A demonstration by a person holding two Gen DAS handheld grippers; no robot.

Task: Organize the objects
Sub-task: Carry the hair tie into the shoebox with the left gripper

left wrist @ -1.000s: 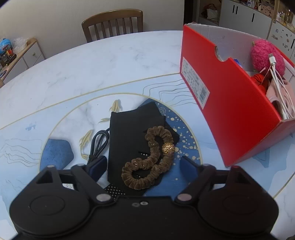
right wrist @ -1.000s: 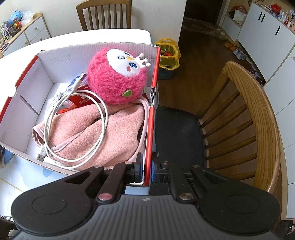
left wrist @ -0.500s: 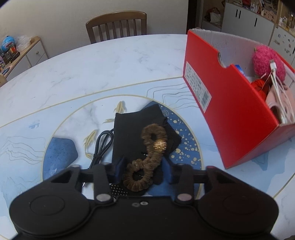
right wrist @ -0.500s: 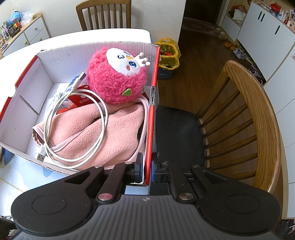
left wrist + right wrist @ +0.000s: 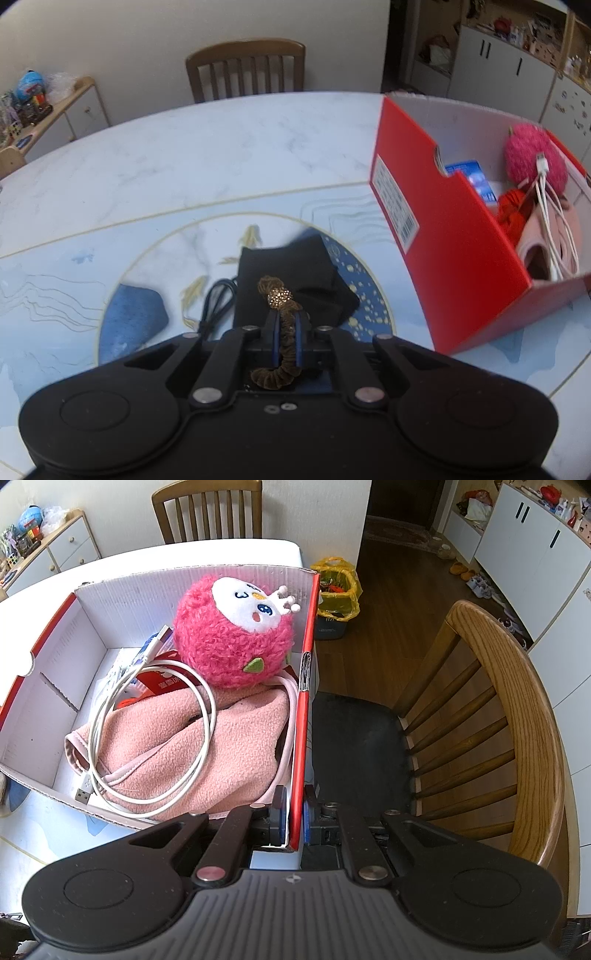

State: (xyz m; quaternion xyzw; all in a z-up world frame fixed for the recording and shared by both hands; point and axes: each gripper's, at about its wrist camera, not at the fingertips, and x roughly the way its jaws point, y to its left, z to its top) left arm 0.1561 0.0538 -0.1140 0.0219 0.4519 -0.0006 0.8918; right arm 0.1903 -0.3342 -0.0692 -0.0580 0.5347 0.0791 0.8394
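Left wrist view: marble table (image 5: 221, 147), red cardboard box (image 5: 461, 251), black pouch (image 5: 295, 273), then the left gripper (image 5: 286, 332), jaws just closed, pinching the brown velvet scrunchie (image 5: 280, 306) over the pouch. Right gripper (image 5: 294, 814) clamps the box's side wall.

Round marble worktop (image 5: 207, 147), white at the rim, pale blue toward the middle, with gold rings and a dark blue speckled patch. Near the centre, lying flat: a black cloth pouch (image 5: 295, 273), with a looped black cable (image 5: 218, 299) just beside its left edge. To the right, standing directly on the surface: an open red cardboard box (image 5: 454, 266), white label on its end wall, reaching close to the edge of the worktop. Far half bare marble up to the rim.
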